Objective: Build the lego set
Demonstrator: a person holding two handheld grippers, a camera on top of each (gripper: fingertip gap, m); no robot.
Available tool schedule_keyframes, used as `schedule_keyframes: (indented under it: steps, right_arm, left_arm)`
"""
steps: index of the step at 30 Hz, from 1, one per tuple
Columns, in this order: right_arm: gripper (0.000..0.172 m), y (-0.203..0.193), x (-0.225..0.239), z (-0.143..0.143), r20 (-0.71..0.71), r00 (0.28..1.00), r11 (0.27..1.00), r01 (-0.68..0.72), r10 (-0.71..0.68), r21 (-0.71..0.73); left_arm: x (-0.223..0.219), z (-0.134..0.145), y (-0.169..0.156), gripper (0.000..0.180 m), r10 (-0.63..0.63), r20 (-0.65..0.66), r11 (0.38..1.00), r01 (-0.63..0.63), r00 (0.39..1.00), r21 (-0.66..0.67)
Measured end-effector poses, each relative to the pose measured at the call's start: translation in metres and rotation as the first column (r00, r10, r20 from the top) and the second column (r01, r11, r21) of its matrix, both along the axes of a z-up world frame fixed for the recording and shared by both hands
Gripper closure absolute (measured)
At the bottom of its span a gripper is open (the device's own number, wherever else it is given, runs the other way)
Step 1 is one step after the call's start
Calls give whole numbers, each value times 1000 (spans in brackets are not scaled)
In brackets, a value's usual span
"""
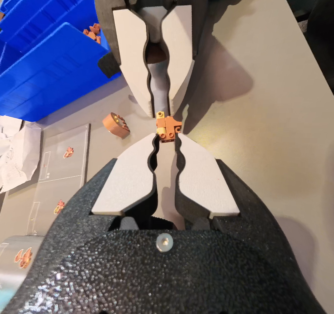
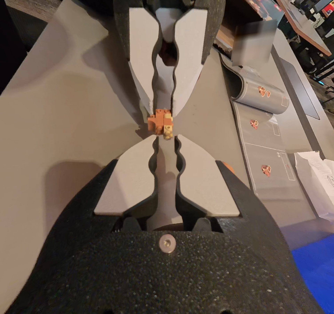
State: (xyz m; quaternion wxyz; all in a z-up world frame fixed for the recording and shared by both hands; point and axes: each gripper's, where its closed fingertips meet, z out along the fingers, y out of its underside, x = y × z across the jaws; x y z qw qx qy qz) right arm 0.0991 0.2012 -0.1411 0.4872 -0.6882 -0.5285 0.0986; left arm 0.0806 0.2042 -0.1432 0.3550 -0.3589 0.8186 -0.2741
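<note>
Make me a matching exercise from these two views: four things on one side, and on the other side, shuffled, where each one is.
Things:
1. small brown and tan brick assembly
2. curved brown brick piece
3. blue bins
4. crumpled white paper

Places:
A. lying alone on the table, left of the fingertips in the left wrist view
B. between the tips of the two facing grippers
C. at the left edge of the left wrist view, beside the grey mat
D. upper left of the left wrist view, loose brown bricks inside

Pairs: 1-B, 2-A, 3-D, 4-C
</note>
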Motion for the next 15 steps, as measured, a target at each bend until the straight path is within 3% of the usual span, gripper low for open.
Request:
schedule_keyframes:
  steps: [15]
  right_arm:
    - [155,-5,-1,27,-163,986,999,-20,25,31]
  left_arm:
    - [1,27,-6,164,-53,136,965,86,989,-247]
